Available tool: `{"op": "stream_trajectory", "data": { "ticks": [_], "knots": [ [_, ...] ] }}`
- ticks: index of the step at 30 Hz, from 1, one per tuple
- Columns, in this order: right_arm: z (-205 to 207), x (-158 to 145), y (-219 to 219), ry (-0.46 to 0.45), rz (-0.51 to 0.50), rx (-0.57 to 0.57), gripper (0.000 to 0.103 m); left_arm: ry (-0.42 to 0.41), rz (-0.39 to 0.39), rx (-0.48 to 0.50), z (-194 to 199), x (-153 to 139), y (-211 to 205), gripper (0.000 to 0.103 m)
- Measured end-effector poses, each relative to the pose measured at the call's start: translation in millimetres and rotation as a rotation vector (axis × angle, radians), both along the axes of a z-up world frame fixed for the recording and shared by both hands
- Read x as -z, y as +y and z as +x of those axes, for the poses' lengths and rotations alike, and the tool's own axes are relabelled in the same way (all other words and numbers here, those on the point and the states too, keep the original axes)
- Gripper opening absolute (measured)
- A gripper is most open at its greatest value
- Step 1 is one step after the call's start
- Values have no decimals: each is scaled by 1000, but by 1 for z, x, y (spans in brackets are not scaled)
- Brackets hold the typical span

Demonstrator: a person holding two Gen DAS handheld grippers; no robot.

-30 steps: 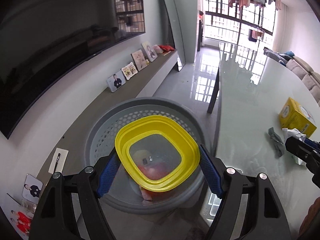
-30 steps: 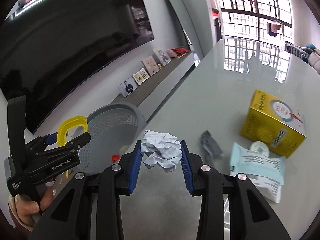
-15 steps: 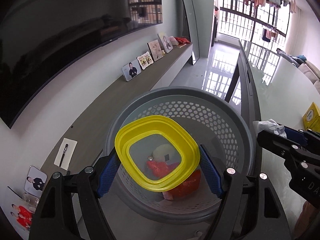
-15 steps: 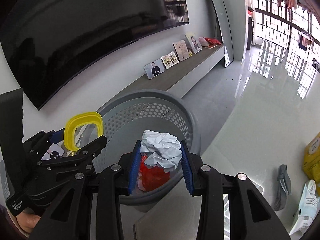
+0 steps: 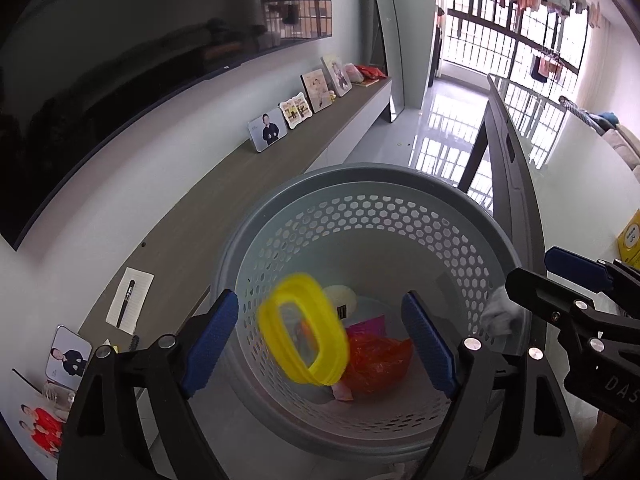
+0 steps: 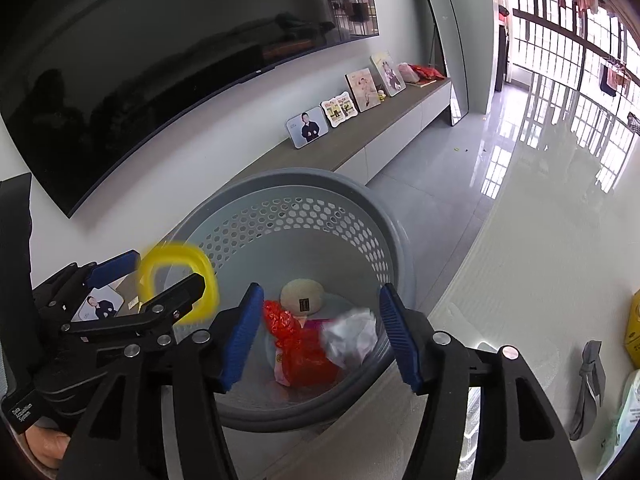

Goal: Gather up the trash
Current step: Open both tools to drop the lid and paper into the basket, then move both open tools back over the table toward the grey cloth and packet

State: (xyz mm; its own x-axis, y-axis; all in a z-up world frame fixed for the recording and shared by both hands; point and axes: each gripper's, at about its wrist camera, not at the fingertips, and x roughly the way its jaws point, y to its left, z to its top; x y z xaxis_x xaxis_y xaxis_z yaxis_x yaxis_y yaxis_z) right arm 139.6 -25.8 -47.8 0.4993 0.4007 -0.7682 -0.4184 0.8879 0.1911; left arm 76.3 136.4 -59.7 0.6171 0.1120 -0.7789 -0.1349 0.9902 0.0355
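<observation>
A grey perforated trash basket [image 5: 372, 184] stands on the floor beside the table; it also shows in the right wrist view [image 6: 304, 184]. My left gripper [image 5: 320, 344] is open over it, and the yellow lid [image 5: 304, 344] is blurred, falling free into it; the lid also shows in the right wrist view [image 6: 176, 276]. My right gripper [image 6: 320, 336] is open over the basket, and the crumpled white paper [image 6: 352, 340] falls free between its fingers; it also shows in the left wrist view [image 5: 500, 316]. Red plastic wrap [image 6: 300, 344] and a round pale item [image 6: 302, 292] lie inside.
The glossy table [image 6: 540, 260] is at right with a grey scrap [image 6: 588, 388], a yellow box [image 6: 632, 332] and a pale packet [image 6: 628, 412]. A low TV bench [image 5: 224, 200] with photo frames runs along the wall behind the basket.
Both grippers opened over the basket. The yellow lid and the crumpled paper left the fingers and are dropping in. Both grippers moved further over the basket.
</observation>
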Motion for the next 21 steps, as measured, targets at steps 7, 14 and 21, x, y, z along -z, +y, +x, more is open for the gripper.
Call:
{"op": "stream_trajectory", "data": {
  "ticks": [7,14,21],
  "knots": [
    [-5,-1,-9,-6,12,15,58,9,11,-2,1,2,-5,86],
    [-8,-1,-10,-10,7,25,58,16,20,-13,0,1,-5,86],
    [-11,-4,-13,-24,4,38,58,5,33,-28,-7,-6,-7,90]
  ]
}}
